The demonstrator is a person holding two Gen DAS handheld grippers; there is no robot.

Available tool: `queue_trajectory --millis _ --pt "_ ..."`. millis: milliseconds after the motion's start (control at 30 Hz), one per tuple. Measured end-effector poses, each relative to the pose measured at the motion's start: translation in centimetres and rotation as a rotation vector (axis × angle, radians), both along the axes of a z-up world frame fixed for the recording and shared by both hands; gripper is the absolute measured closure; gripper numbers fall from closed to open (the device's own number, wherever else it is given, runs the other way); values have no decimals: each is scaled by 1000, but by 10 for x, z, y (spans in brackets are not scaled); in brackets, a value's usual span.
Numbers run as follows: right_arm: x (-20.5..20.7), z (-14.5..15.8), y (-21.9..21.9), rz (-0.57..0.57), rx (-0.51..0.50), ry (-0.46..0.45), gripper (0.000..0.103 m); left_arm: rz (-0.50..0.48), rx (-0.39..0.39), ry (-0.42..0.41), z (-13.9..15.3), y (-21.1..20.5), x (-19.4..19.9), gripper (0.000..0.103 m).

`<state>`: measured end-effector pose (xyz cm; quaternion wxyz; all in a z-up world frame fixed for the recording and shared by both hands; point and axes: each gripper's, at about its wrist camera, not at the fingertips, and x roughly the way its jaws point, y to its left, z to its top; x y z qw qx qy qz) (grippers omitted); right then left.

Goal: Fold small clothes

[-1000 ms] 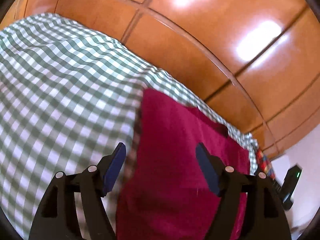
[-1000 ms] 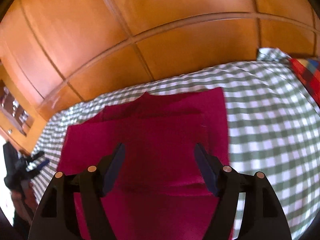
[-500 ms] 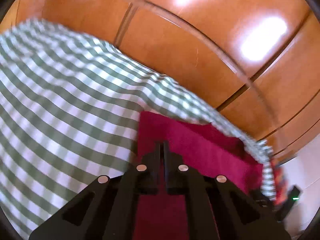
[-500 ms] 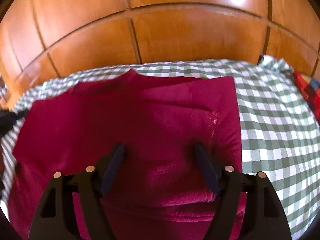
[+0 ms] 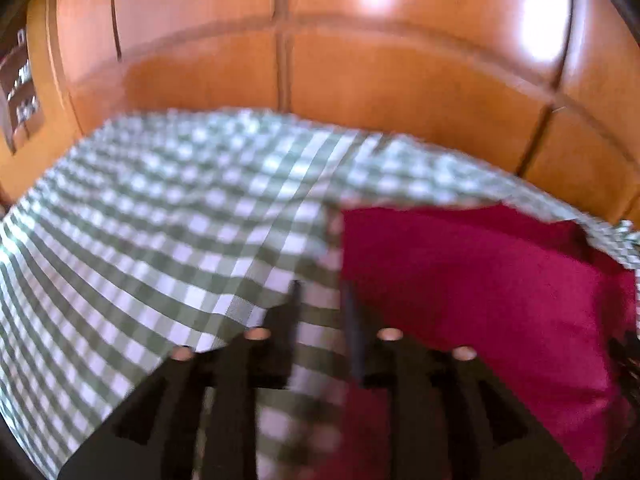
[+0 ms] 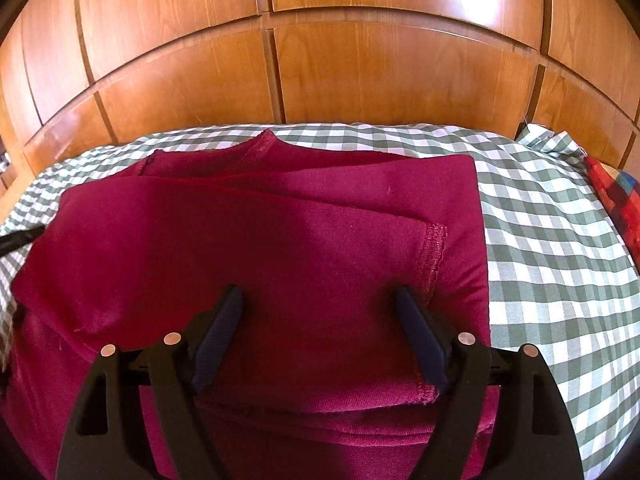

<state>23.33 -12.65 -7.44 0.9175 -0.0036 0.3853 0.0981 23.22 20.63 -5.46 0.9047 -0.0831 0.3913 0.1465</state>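
Bedroom: checked bedspread (image 6: pixel 540 240), wooden wardrobe (image 6: pixel 360 60)

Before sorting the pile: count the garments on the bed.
1: a red garment lying folded on the checked bedcover, under the right gripper. Others may be hidden.

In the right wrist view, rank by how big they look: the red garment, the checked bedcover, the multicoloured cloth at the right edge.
1. Red garment, though nearness to the camera inflates it.
2. Checked bedcover, partly hidden under the garment.
3. Multicoloured cloth, only a sliver in view.
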Motion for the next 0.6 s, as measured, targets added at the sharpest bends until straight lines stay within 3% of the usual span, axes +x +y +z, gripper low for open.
queue_trajectory --millis 100,167,333,367,433,600 --pt "-1 0 0 -2 -1 0 25 -69 -33 -90 22 -17 -29 64" --pt "-1 0 0 -2 -4 0 25 -154 -78 -128 19 -28 -37 61" --pt "0 0 0 -1 -7 0 25 -211 -121 -17 -28 -39 -35 60" --pt "0 0 0 1 -8 0 25 -216 -134 -31 -34 -38 -37 58" --pt "0 0 1 1 -10 1 25 -215 -178 -46 -35 -35 -40 58" --pt "1 0 2 2 -28 1 24 -208 -191 -49 -30 -35 -44 60"
